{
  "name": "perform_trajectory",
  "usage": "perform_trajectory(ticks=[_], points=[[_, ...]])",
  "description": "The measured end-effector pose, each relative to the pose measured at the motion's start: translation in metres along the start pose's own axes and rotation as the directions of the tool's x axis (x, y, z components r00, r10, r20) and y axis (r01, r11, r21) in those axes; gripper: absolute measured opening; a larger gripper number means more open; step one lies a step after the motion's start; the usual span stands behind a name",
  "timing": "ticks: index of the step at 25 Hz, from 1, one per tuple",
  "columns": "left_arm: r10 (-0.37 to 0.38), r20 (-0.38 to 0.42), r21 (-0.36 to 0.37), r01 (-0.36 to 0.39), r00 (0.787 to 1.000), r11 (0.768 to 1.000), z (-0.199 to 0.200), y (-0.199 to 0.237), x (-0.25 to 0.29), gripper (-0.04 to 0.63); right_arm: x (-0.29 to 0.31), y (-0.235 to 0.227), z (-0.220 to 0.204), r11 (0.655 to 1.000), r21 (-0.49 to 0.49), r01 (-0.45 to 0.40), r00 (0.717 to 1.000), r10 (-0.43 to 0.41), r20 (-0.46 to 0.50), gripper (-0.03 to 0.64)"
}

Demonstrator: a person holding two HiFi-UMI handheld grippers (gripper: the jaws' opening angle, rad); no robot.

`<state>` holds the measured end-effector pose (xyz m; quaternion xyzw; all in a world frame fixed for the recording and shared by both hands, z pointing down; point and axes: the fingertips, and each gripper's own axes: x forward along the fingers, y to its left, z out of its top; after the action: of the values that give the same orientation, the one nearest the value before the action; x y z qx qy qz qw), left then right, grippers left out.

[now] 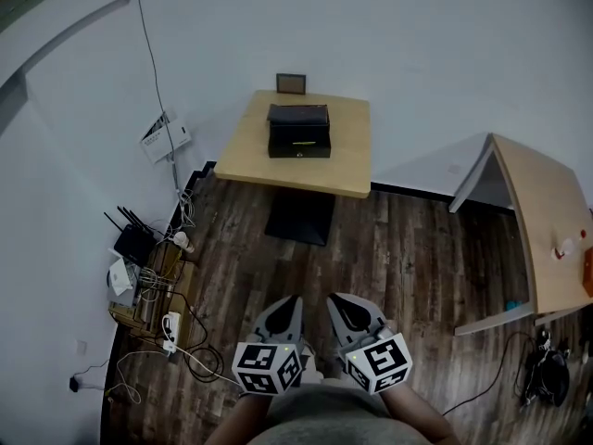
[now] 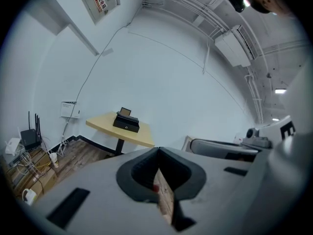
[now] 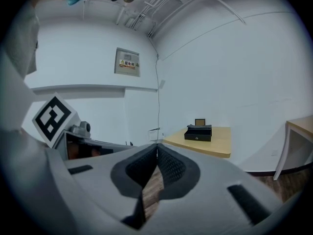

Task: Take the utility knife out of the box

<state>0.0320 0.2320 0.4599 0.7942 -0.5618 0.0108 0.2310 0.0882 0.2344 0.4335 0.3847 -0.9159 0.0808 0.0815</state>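
A black box (image 1: pixel 299 133) stands with its lid raised on a small wooden table (image 1: pixel 278 170) by the far wall. A thin yellowish strip (image 1: pixel 304 142) lies inside it, too small to identify. Both grippers are held close to the body, far from the table, over the wooden floor. The left gripper (image 1: pixel 291 300) and right gripper (image 1: pixel 336 299) have their jaws together, nothing between them. In the left gripper view the left gripper (image 2: pixel 158 150) points toward the box (image 2: pixel 126 123). The right gripper (image 3: pixel 157 146) likewise faces the box (image 3: pixel 198 133).
A small framed object (image 1: pixel 291 83) stands behind the box. A low shelf with a router, plugs and cables (image 1: pixel 144 281) lines the left wall. A second wooden table (image 1: pixel 547 221) stands at the right, with cables (image 1: pixel 542 369) on the floor near it.
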Motion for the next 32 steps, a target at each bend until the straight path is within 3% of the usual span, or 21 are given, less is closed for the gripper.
perform_trajectory(ticks=[8,12,32], points=[[-0.035,0.001,-0.002,0.035,0.999,0.999,0.025,0.023,0.054,0.003,0.051,-0.036,0.017,1.000,0.004,0.019,1.000,-0.019,-0.008,0.001],[-0.044,-0.003,0.002,0.044,0.999,0.999,0.047,0.050,0.079,0.003,0.089,-0.050,0.030,0.999,0.042,0.024,1.000,-0.025,0.011,0.000],[-0.100,0.006,0.008,0.100,0.995,0.995,0.142,0.166,0.193,0.003,0.260,-0.105,0.085,0.997,0.037,0.069,0.997,-0.070,0.022,0.000]])
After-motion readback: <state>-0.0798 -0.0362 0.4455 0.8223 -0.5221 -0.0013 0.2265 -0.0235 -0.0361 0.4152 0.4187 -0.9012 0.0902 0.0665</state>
